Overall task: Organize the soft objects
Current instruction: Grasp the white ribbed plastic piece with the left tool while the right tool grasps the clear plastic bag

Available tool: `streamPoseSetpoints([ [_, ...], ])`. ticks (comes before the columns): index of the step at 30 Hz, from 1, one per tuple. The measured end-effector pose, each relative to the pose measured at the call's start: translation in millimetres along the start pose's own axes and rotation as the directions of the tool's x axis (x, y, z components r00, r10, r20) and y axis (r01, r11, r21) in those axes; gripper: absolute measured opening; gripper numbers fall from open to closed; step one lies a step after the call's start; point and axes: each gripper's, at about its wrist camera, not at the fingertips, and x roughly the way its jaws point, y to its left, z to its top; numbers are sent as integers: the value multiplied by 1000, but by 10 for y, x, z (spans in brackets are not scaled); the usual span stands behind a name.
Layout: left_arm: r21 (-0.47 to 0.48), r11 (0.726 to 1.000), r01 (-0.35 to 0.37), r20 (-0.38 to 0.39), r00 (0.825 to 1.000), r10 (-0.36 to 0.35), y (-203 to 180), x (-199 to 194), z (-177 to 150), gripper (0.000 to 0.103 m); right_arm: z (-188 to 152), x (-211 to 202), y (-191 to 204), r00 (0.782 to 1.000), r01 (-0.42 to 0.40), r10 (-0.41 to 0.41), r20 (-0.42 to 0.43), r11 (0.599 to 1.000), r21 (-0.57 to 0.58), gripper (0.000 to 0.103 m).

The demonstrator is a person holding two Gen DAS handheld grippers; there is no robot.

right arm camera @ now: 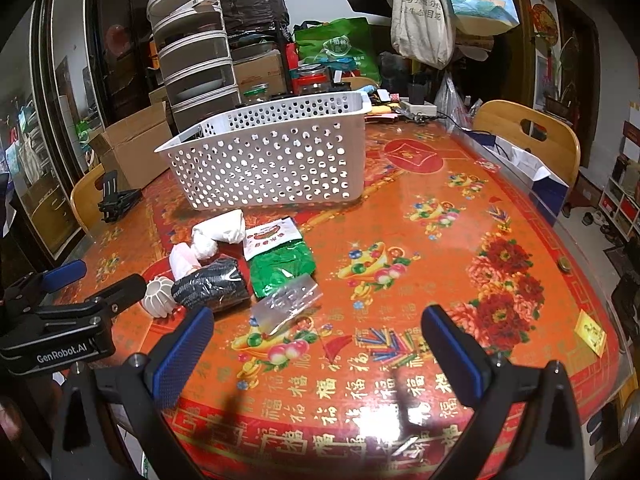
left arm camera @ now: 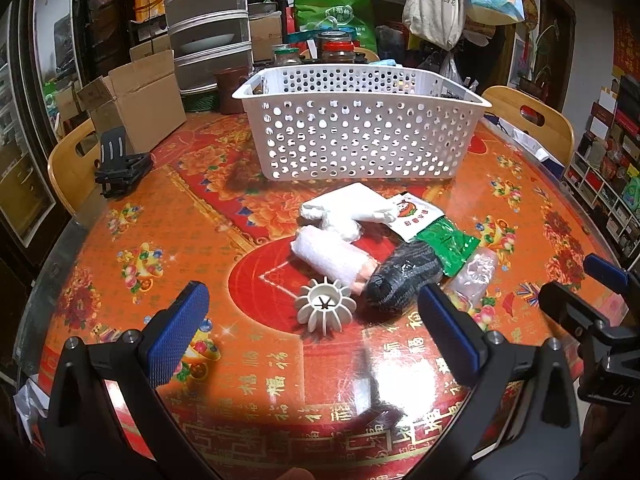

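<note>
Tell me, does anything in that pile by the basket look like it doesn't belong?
Yes: the white ribbed plastic piece at the pile's near edge looks rigid, unlike the rolled white towel, dark rolled cloth and green packet beside it. The basket looks empty.

In the right wrist view, "GenRobot.AI" stands in white on the black body of the left gripper (right arm camera: pixel 60 280) at the lower left of the frame. In the left wrist view, the letters "DAS" show on the right gripper (left arm camera: pixel 580 280) at the right edge, cut off there. The tablecloth (right arm camera: pixel 360 392) carries rows of the yellow character 福 along its lower border, and the cloth bag (right arm camera: pixel 420 12) at the top bears dark Chinese print too blurred to read.
</note>
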Motion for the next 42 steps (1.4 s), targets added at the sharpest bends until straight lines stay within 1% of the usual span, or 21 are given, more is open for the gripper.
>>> streamPoseSetpoints([
  [4, -5, 1000, -5, -4, 1000, 5, 18, 24, 2, 103, 7, 11, 24, 1000, -5, 5, 0, 1000, -4, 103],
  [10, -12, 1000, 5, -9, 1000, -5, 79, 76, 0, 103, 11, 37, 49, 1000, -12, 12, -5, 1000, -9, 103],
  [14, 10, 1000, -7, -28, 1000, 7, 85, 154, -4, 103, 9, 80, 88, 1000, -23, 23, -13, 1000, -21, 103],
  [15, 22, 1000, -6, -37, 999, 7, 83, 181, -7, 103, 9, 95, 101, 999, -34, 33, -16, 999, -25, 101],
  [18, 108, 990, -87, -60, 994, 94, 51, 280, -49, 103, 3, 136, 139, 1000, -28, 27, -15, 999, -44, 91],
  [20, 131, 989, -74, -94, 992, 86, 87, 338, -83, 103, -8, 181, 163, 999, -29, 28, -25, 998, -61, 89],
  [22, 120, 991, -60, -117, 990, 75, 174, 371, -112, 103, -31, 224, 170, 999, -41, 39, -32, 997, -64, 85],
  [24, 104, 995, -5, -127, 992, 18, 258, 385, -136, 103, -52, 289, 178, 998, -47, 44, -45, 997, -65, 83],
  [26, 119, 993, 11, -137, 991, 5, 252, 428, -162, 103, -49, 362, 175, 996, -66, 62, -65, 996, -59, 79],
  [27, 130, 991, 28, -146, 989, -8, 227, 463, -180, 103, -45, 402, 179, 995, -70, 66, -78, 996, -58, 74],
  [29, 142, 988, 62, -167, 985, -38, 164, 523, -204, 103, -33, 485, 206, 991, -83, 76, -108, 994, -69, 70],
  [30, 140, 986, 90, -180, 982, -64, 130, 569, -219, 102, -27, 515, 212, 990, -91, 82, -118, 993, -70, 67],
  [31, 137, 984, 112, -185, 979, -85, 98, 600, -233, 101, -22, 550, 219, 988, -94, 84, -130, 993, -70, 64],
  [32, 136, 984, 118, -186, 978, -92, 76, 613, -232, 95, -20, 589, 226, 986, -98, 88, -145, 993, -69, 62],
  [33, 135, 983, 121, -184, 978, -95, 58, 631, -229, 89, -20, 622, 231, 983, -103, 92, -156, 992, -68, 59],
  [34, 134, 983, 124, -185, 978, -99, 52, 654, -219, 86, -18, 661, 233, 981, -103, 90, -169, 992, -68, 55],
  [35, 133, 983, 129, -185, 977, -103, 46, 677, -210, 82, -15, 689, 236, 980, -100, 86, -177, 993, -68, 54],
  [38, 124, 982, 143, -180, 976, -119, 46, 724, -172, 74, -3, 771, 219, 976, -99, 87, -201, 994, -52, 53],
  [42, 117, 980, 158, -176, 975, -136, 61, 754, -131, 62, 13, 832, 244, 973, -94, 80, -215, 994, -55, 53],
])
